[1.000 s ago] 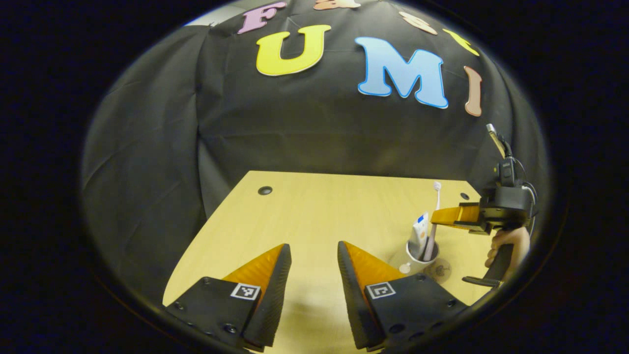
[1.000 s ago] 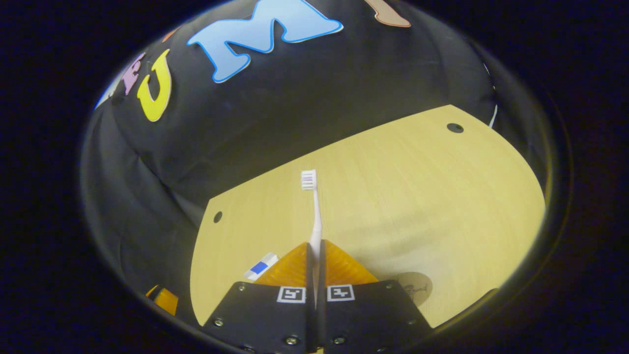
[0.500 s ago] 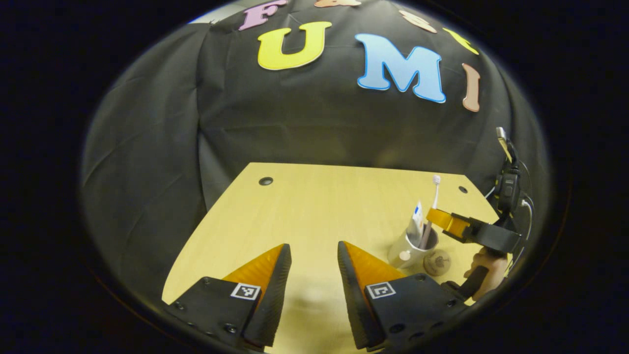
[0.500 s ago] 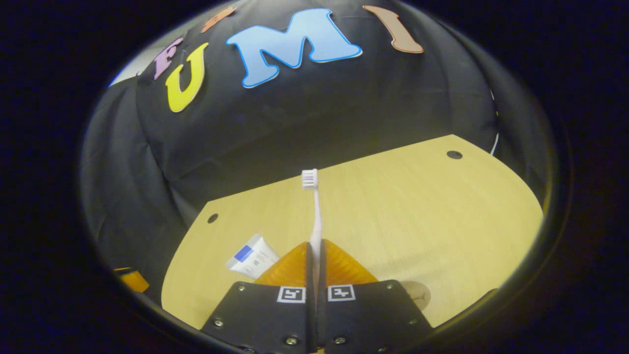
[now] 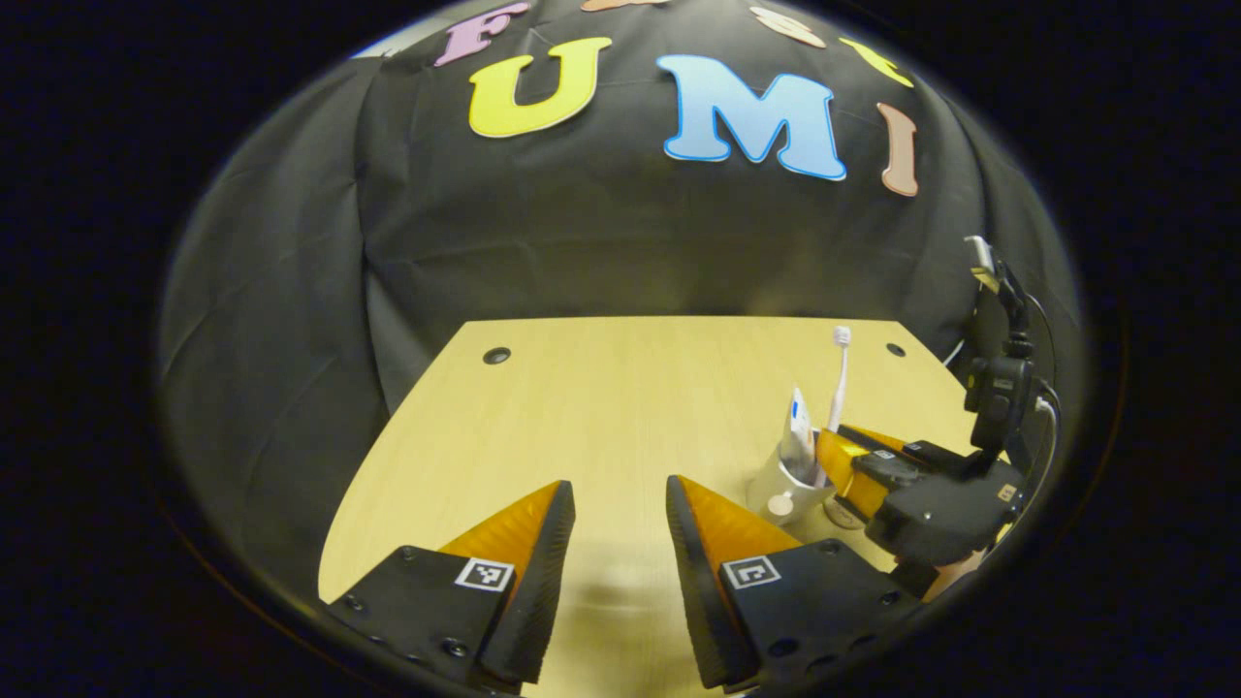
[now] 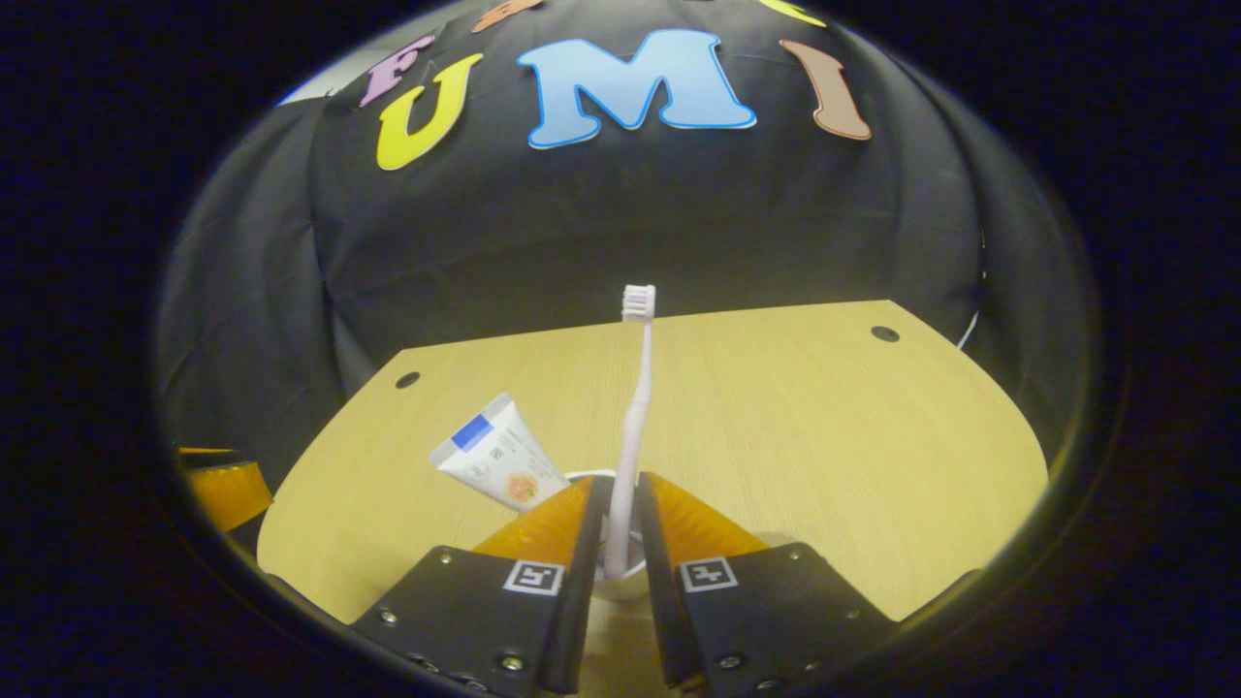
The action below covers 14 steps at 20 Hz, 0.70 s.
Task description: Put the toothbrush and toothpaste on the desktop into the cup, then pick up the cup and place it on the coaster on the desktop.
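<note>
A white cup (image 5: 783,482) stands on the wooden desk (image 5: 601,407), right of my left gripper (image 5: 619,504), which hangs open and empty above the desk. The toothpaste tube (image 5: 797,427) and the pale pink toothbrush (image 5: 840,373) stick up out of the cup. In the right gripper view the toothbrush (image 6: 630,417) rises between the fingers of my right gripper (image 6: 622,482), which stand slightly apart with a gap on either side of the handle. The cup's rim (image 6: 585,475) shows just behind the fingertips, with the toothpaste (image 6: 499,456) leaning left. The coaster (image 5: 842,515) lies behind the cup, mostly hidden by the right gripper (image 5: 840,458).
The desk has cable holes (image 5: 496,355) near its far corners. Black cloth hangs right behind the far edge. My left gripper's orange finger (image 6: 221,490) shows at the left edge of the right gripper view. Bare desk stretches to the left and behind the cup.
The right gripper came down level beside the cup with the toothbrush lowered into it. Its fingers, tight on the handle before, have parted a little. The left gripper barely moved.
</note>
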{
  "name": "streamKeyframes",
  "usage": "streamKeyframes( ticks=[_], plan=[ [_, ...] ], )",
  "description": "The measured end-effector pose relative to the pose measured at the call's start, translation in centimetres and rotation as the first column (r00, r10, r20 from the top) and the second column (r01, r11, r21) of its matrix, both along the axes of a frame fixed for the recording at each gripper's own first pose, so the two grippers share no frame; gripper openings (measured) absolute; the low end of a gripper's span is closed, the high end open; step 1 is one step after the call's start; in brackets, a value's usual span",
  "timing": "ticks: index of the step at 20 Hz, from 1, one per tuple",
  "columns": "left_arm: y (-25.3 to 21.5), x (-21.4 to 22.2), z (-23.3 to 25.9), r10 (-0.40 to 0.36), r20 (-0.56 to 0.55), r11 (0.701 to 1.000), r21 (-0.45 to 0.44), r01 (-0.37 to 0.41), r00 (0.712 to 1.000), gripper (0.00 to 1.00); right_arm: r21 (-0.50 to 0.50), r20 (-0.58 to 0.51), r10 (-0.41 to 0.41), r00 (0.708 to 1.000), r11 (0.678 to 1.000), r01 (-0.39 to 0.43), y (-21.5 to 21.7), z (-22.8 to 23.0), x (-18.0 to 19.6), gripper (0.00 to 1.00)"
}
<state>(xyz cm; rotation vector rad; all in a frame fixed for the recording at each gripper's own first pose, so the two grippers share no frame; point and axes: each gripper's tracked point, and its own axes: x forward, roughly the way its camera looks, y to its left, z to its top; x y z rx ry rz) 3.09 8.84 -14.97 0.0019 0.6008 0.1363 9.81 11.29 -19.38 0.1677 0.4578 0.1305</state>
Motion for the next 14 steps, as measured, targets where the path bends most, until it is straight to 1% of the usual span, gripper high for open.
streamKeyframes(
  ticks=[1, 2, 5, 8, 10, 12, 14],
  plan=[
    [-0.2, -0.1, -0.2, -0.007, -0.005, 1.0, 0.001, 0.007, 1.0, 0.63, 0.0, 0.008, 0.0, 1.0, 1.0, 0.0, 0.0, 0.4, -0.7, 0.36],
    [-0.5, -0.1, -0.4, -0.012, -0.009, 1.0, -0.001, 0.012, 1.0, 0.63, -0.007, 0.011, 0.008, 1.0, 1.0, -0.008, 0.0, 0.5, -1.3, 0.45],
    [-1.3, 0.0, -1.0, -0.019, -0.021, 1.0, -0.009, 0.019, 1.0, 0.63, -0.028, -0.003, 0.039, 0.999, 0.999, -0.039, 0.3, 0.2, -2.3, 0.44],
    [-2.3, 0.1, -1.1, -0.041, -0.026, 0.999, -0.017, 0.04, 0.999, 0.63, -0.025, -0.005, 0.018, 1.0, 1.0, -0.019, -0.9, 0.6, -3.0, 0.45],
    [-2.9, 0.5, -1.1, -0.067, -0.03, 0.998, -0.021, 0.066, 0.997, 0.63, -0.02, -0.009, -0.003, 1.0, 1.0, 0.003, -2.4, 0.8, -3.6, 0.45],
    [-4.3, 1.1, -1.3, -0.122, -0.044, 0.992, -0.046, 0.12, 0.992, 0.63, -0.019, -0.025, -0.026, 0.999, 0.999, 0.026, -4.4, 0.7, -4.1, 0.45],
    [-6.0, 1.6, -1.5, -0.209, -0.065, 0.976, -0.074, 0.204, 0.976, 0.63, -0.02, -0.041, -0.056, 0.998, 0.998, 0.055, -6.5, 0.6, -4.8, 0.45]
  ],
)
